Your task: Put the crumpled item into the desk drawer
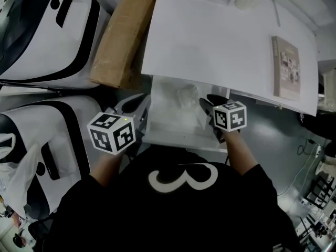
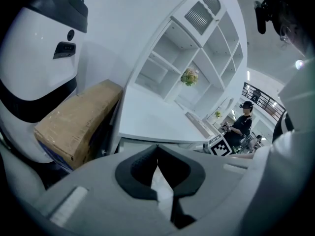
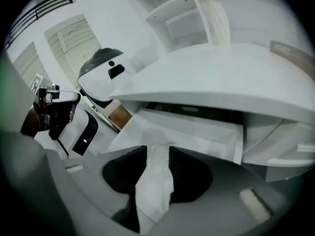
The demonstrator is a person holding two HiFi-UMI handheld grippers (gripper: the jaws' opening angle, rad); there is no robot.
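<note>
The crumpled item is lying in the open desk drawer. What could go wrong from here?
1. The crumpled item lies loose at the back of the open drawer, right at the desk top's edge. If it stands proud, it may catch there when the drawer is pushed shut.
2. The right gripper, jaws open and empty, hangs close beside the item and might snag it.

Open drawer (image 1: pixel 178 138) juts out from under the near edge of the desk (image 1: pixel 220 41). Inside it the crumpled item (image 1: pixel 186 94), toward 12 o'clock. On the desk a book (image 1: pixel 286 67), 2 o'clock of the drawer. At 11 o'clock a cardboard box (image 1: pixel 123 33), beside the desk.
</note>
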